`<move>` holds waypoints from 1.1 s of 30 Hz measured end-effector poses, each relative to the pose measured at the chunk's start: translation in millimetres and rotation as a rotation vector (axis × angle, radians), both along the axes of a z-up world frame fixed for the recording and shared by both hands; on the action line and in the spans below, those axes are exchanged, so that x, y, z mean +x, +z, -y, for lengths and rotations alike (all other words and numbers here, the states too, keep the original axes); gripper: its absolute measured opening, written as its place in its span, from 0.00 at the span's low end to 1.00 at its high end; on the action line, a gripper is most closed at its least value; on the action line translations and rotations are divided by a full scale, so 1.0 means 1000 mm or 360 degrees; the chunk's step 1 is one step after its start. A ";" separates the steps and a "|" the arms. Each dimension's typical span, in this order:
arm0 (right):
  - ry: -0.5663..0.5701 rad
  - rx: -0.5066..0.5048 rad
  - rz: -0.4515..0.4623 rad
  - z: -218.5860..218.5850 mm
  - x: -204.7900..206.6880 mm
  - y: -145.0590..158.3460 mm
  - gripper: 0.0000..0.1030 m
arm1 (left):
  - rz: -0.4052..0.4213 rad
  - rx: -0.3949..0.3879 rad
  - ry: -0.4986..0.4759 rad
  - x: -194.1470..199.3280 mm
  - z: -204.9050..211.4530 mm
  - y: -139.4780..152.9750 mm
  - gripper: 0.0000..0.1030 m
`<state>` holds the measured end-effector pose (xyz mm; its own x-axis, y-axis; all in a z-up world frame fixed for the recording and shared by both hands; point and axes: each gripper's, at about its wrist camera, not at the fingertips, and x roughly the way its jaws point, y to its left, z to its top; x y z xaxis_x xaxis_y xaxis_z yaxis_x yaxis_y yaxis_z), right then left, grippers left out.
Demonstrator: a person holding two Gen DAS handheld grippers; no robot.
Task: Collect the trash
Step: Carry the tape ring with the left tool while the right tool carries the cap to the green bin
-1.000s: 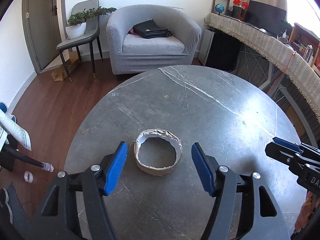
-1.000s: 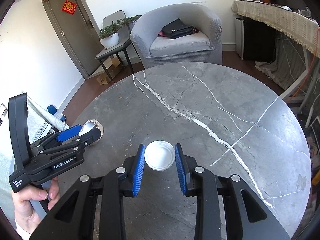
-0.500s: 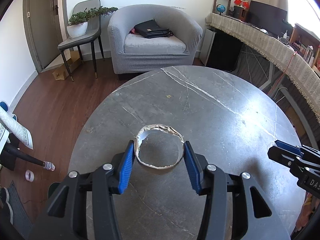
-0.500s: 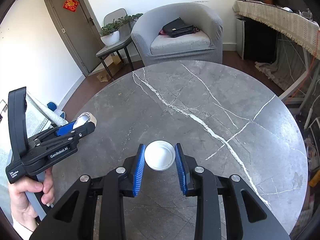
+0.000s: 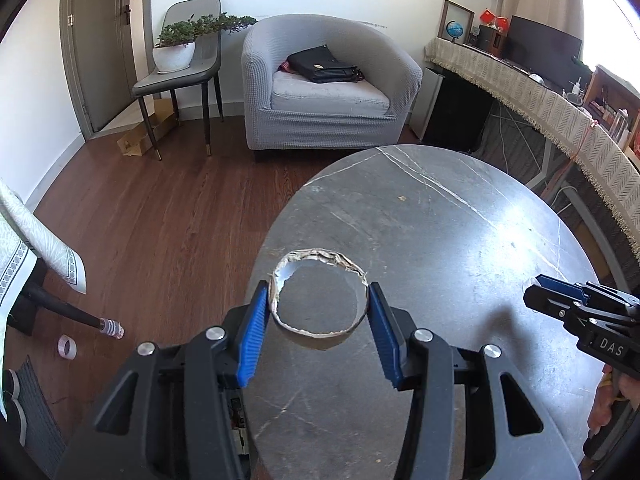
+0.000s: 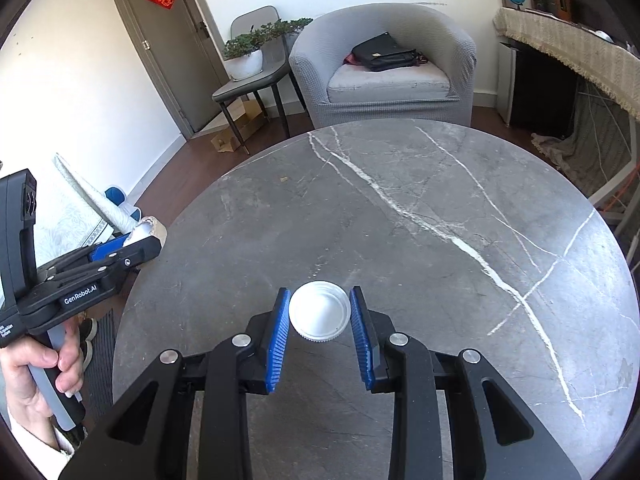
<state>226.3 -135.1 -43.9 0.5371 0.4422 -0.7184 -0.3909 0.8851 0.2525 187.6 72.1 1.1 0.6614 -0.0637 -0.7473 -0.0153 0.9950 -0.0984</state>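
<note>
A ragged cardboard ring (image 5: 320,302), brown on its outer wall and pale inside, with a torn, frayed upper rim, is clamped between the two ribbed blue pads of the left gripper (image 5: 318,320). The jaws are closed onto its sides, and the ring is held above the left edge of the desk (image 5: 460,248), partly over the wooden floor (image 5: 160,232). In the right wrist view the same ring is seen as a pale roll end at the left gripper's tip, just off the desk rim.

One round white plastic cap (image 6: 319,316), smooth inside with a finely ridged rim, is held between the blue pads of the right gripper (image 6: 320,320); the jaws are pressed against it on both sides, over the near part of the desk. Whether the cap touches the desk surface cannot be told.

The desk is a single round slab of grey, polished stone crossed by thin white veins, with a small brownish crumb (image 6: 284,179) lying toward its far side.

Both grippers are of black, angular plastic with silver bolts. Beyond the desk stand one grey, tub-shaped fabric armchair (image 5: 328,84) bearing one black leather bag (image 5: 324,65), and one grey chair (image 5: 180,76) carrying a white potted plant (image 5: 176,50). A small tape roll (image 5: 67,347) lies on the floor.
</note>
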 end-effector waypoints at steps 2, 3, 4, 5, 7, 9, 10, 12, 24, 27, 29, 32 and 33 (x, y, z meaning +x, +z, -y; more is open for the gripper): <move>0.0035 -0.0008 0.0004 -0.013 -0.001 0.001 0.29 | -0.0001 0.0000 0.0024 -0.003 -0.011 0.001 0.50; 0.0053 -0.0001 0.0004 -0.019 -0.001 0.002 0.29 | -0.0001 -0.0002 0.0038 -0.004 -0.017 0.002 0.50; 0.0071 0.0008 0.0003 -0.025 -0.001 0.002 0.29 | -0.0002 -0.0006 0.0055 -0.006 -0.023 0.003 0.50; 0.0084 0.0009 0.0003 -0.031 -0.002 0.003 0.29 | -0.0003 -0.0010 0.0069 -0.008 -0.029 0.003 0.50; 0.0111 0.0008 0.0007 -0.044 -0.001 0.004 0.29 | -0.0007 -0.0021 0.0090 -0.011 -0.039 0.004 0.50; 0.0133 0.0017 0.0010 -0.055 -0.002 0.006 0.29 | -0.0012 -0.0016 0.0100 -0.014 -0.048 0.003 0.50; 0.0144 0.0020 0.0013 -0.061 -0.002 0.007 0.29 | -0.0016 -0.0008 0.0104 -0.016 -0.051 0.003 0.50; 0.0167 0.0026 0.0019 -0.073 -0.002 0.009 0.29 | -0.0027 0.0008 0.0109 -0.019 -0.058 0.001 0.50; 0.0321 0.0069 0.0027 -0.140 -0.006 0.018 0.29 | -0.0177 0.0059 0.0103 -0.045 -0.101 -0.030 0.50; 0.0363 0.0078 0.0033 -0.156 -0.008 0.021 0.29 | -0.0230 0.0066 0.0104 -0.052 -0.114 -0.040 0.50; 0.0392 0.0079 0.0037 -0.168 -0.010 0.022 0.29 | -0.0267 0.0069 0.0110 -0.057 -0.123 -0.047 0.50; 0.0427 0.0077 0.0044 -0.185 -0.014 0.023 0.29 | -0.0324 0.0108 0.0131 -0.066 -0.136 -0.059 0.50; 0.0437 0.0075 0.0046 -0.191 -0.016 0.023 0.29 | -0.0341 0.0117 0.0133 -0.069 -0.140 -0.062 0.50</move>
